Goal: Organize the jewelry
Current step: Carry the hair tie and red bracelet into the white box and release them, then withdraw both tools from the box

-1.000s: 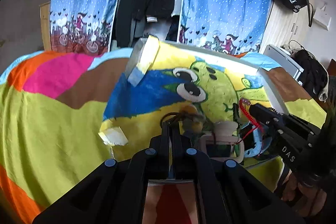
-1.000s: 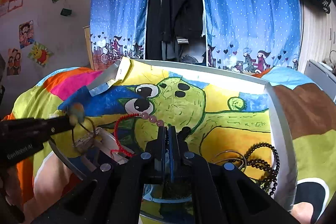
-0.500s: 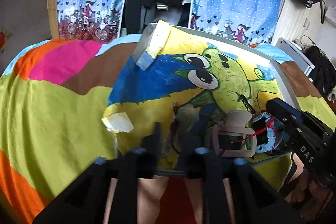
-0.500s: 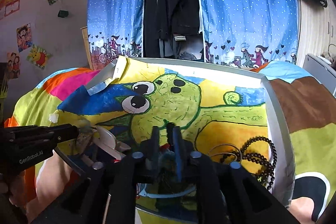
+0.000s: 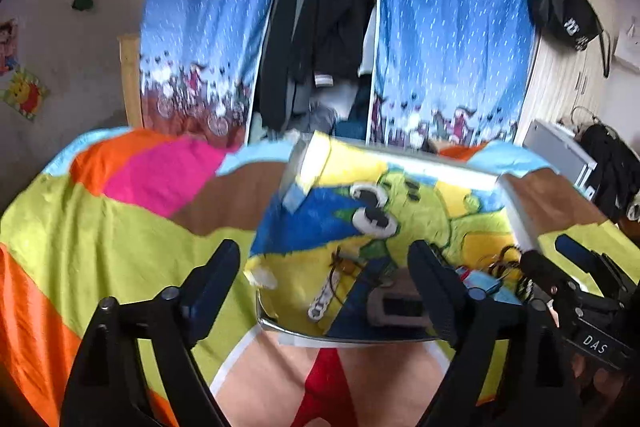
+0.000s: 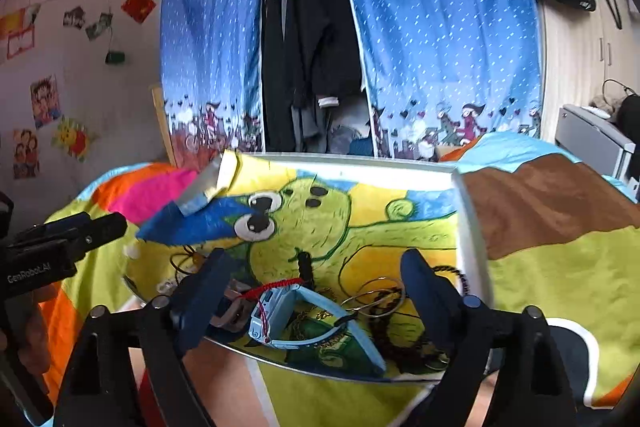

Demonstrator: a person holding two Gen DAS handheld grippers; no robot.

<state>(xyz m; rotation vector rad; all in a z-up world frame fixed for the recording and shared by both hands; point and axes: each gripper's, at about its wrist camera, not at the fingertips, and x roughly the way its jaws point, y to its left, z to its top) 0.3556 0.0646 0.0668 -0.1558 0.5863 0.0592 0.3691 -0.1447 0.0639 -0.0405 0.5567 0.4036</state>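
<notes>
Lying heaped along the near edge of the tray (image 6: 469, 227): a red cord bracelet (image 6: 276, 284) draping over a blue watch (image 6: 276, 315), metal bangles (image 6: 376, 297) leaning just beside it toward the near right corner, a black bead string (image 6: 454, 273) curling against the right rim. Resting toward the near left corner: a thin wire loop (image 6: 182, 261) and, in the left view, a white link band (image 5: 324, 297) and a taupe watch (image 5: 396, 303).

Likely handling light and limp, the cord and beads sagging and snagging on neighbours if lifted; pinching the red cord at its free upper run, clear of the watch, looking safest. Bangles likely stiff and slippery, better taken across the rim of a single ring. Watch best gripped across the case, not the floppy strap.

Hovering over the near edge, spread wide and holding nothing: the right claw (image 6: 316, 259). Likewise gaping fully and empty over the near left corner: the left claw (image 5: 324, 255). Sitting tilted on a bright bedspread (image 6: 560, 267): the tray itself.
</notes>
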